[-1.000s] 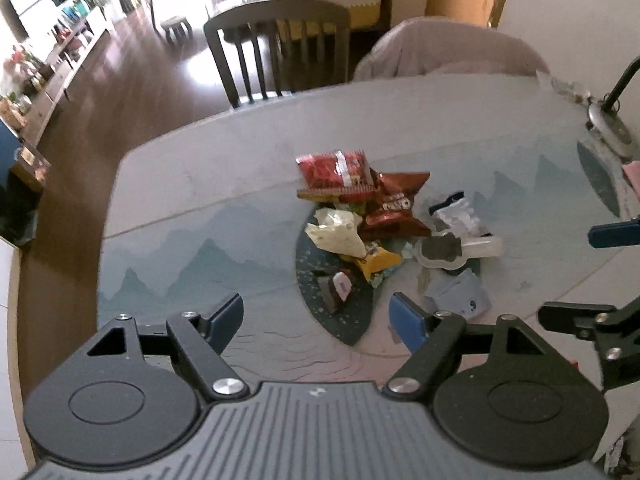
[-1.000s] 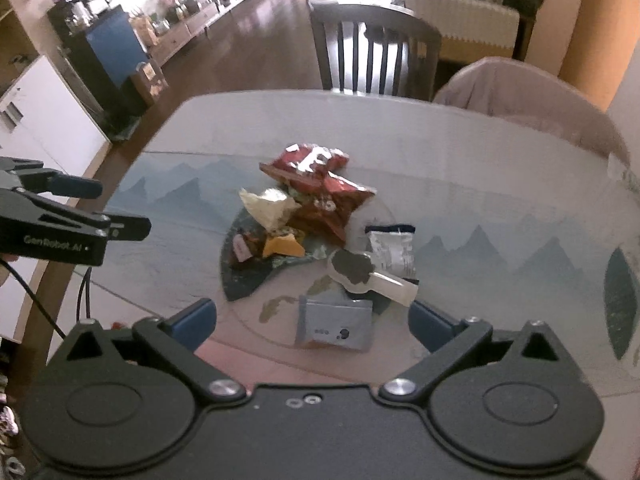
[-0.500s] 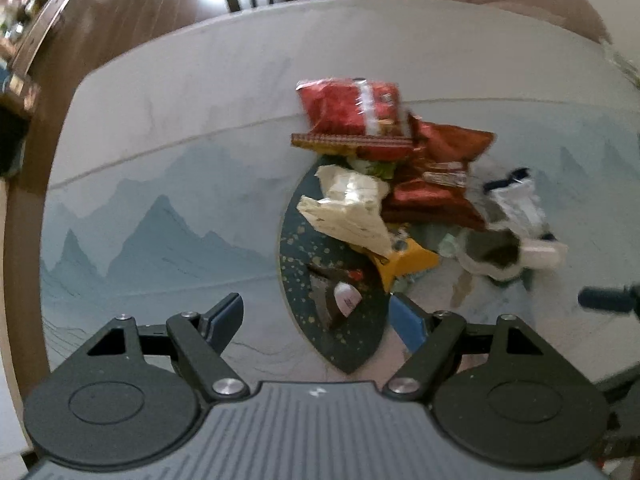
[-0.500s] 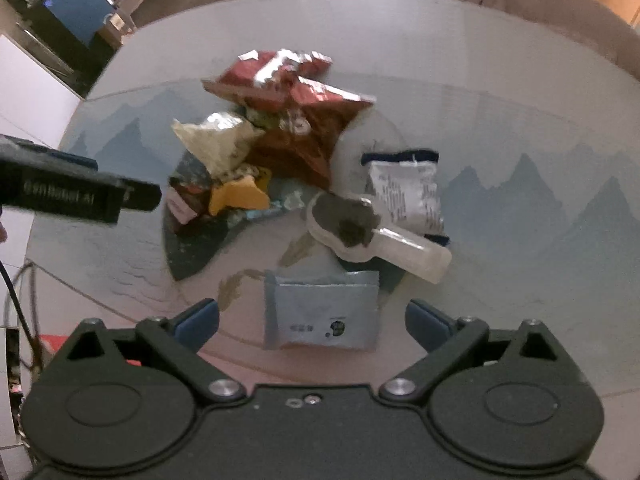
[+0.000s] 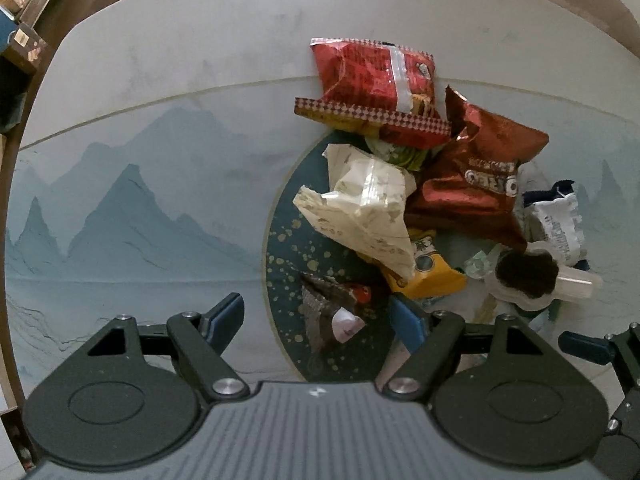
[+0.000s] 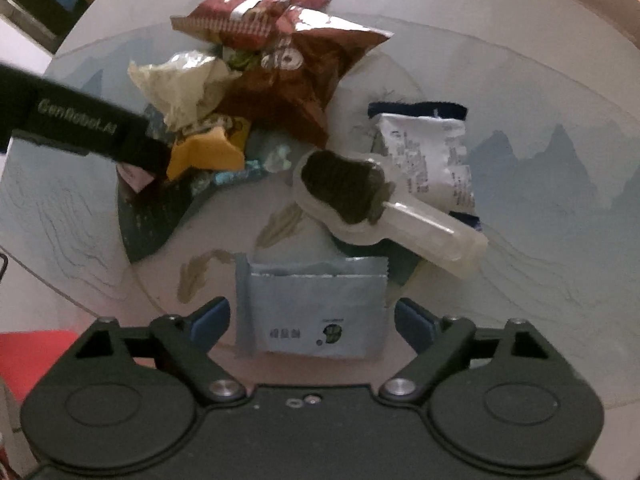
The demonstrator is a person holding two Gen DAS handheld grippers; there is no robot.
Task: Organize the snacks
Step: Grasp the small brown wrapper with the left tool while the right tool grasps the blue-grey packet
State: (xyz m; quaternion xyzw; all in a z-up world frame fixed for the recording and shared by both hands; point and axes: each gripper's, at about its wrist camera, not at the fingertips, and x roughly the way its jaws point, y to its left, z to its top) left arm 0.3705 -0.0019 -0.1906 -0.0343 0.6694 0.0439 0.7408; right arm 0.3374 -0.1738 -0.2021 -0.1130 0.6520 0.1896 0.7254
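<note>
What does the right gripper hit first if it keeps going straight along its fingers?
Most likely the grey-blue flat packet: it lies on the table right between the fingers of the right gripper, whose jaws are closing without pressing on it. Depth is hard to judge from this fisheye view.

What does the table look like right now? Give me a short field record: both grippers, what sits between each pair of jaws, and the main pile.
left gripper: pointing down, jaws closing, not yet gripping
between left jaws: small dark wrapper on the table mat
right gripper: pointing down, jaws closing, pads apart from packet
between right jaws: flat grey-blue packet
pile: red snack bag, brown foil bag, cream bag, yellow packet
beside pile: clear plastic lollipop case, white sachet
</note>
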